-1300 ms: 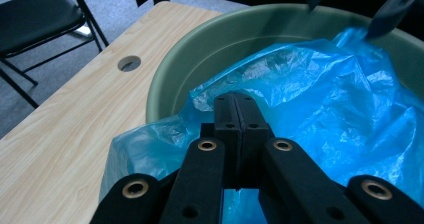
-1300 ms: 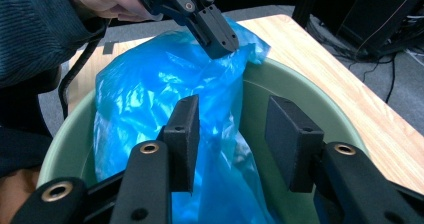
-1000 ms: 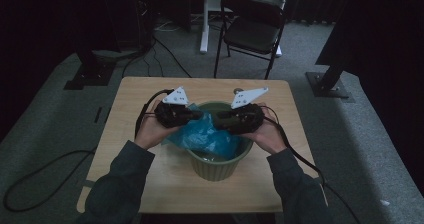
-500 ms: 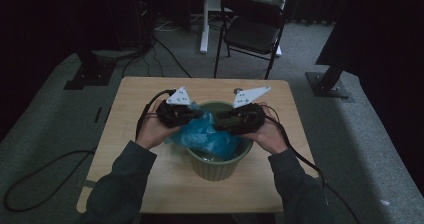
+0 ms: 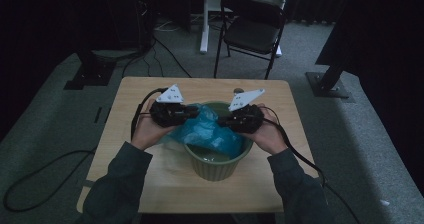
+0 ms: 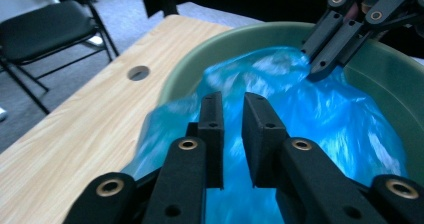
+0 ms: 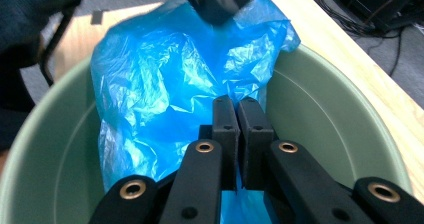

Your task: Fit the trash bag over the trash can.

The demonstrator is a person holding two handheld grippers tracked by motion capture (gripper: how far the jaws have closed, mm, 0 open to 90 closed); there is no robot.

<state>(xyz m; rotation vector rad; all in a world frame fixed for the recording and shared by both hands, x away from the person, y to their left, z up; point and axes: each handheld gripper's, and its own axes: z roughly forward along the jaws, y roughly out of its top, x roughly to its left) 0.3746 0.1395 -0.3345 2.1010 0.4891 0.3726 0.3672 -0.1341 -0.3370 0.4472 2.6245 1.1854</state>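
Observation:
A green plastic bin (image 5: 215,166) stands on the wooden table (image 5: 130,99), with a crumpled blue plastic bag (image 5: 210,131) lying in it and spilling over its left rim. My left gripper (image 6: 232,106) hovers over the bag (image 6: 320,119) at that rim. Its jaws have just been opening and stand a little apart, with blue film showing behind the gap. My right gripper (image 7: 238,109) has just been closing. Its jaws are together on a fold of the bag (image 7: 165,74) inside the bin (image 7: 320,119). The two grippers face each other across the bin.
A black folding chair (image 5: 252,29) stands beyond the table's far edge. A round hole (image 5: 239,90) lies in the tabletop behind the bin. Cables trail over the grey floor at left, and dark stand bases (image 5: 327,84) sit on both sides.
Both hands stay over the bin nearly where they were, the left one shifted only slightly. The bag lies much as before.

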